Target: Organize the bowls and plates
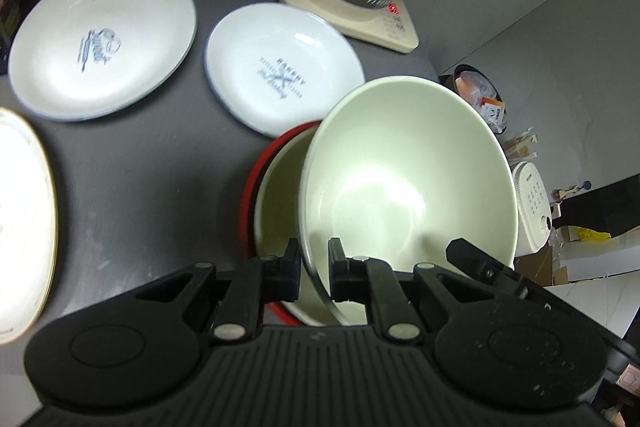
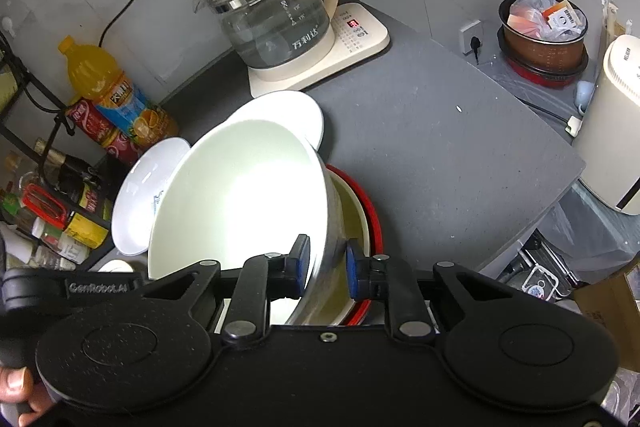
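Grey counter [image 2: 440, 155] — both hand-held grippers [image 1: 314, 263] [image 2: 328, 263] pinch the tilted white bowl's [image 1: 408, 179] rim.

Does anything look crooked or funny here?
Yes. The white bowl is tipped steeply, leaning partly over the red-rimmed bowl instead of nesting flat. The left claw and right claw both straddle its rim.

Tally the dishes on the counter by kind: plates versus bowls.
Plates: 3 – "Sweet" plate, "Bakery" plate, gold-rimmed plate at the left edge.
Bowls: 2 – white bowl, gripped on opposite rims by the left gripper and right gripper; red bowl beneath it.
Total: 5
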The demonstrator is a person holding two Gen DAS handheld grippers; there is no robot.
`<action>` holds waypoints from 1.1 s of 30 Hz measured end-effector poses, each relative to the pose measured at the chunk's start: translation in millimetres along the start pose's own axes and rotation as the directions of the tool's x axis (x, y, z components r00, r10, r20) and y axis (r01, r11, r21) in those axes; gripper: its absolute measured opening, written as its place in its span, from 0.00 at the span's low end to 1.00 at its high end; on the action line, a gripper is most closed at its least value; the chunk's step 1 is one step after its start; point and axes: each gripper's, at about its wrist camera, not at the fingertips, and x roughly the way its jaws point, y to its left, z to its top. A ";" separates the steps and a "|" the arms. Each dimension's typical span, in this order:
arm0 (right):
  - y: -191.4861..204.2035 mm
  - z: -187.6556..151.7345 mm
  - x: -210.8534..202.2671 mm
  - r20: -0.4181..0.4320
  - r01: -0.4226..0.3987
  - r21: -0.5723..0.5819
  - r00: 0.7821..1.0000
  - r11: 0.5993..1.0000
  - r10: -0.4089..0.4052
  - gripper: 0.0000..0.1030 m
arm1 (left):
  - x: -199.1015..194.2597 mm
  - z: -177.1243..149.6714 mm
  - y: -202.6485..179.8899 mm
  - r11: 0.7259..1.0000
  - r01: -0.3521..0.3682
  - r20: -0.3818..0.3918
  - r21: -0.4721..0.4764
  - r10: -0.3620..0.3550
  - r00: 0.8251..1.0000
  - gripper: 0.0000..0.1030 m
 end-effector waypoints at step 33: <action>6.6 6.0 8.3 0.015 0.123 -0.072 0.992 0.990 -0.123 0.04 | -33.6 6.1 33.4 0.998 0.020 0.062 -0.063 -0.016 0.998 0.15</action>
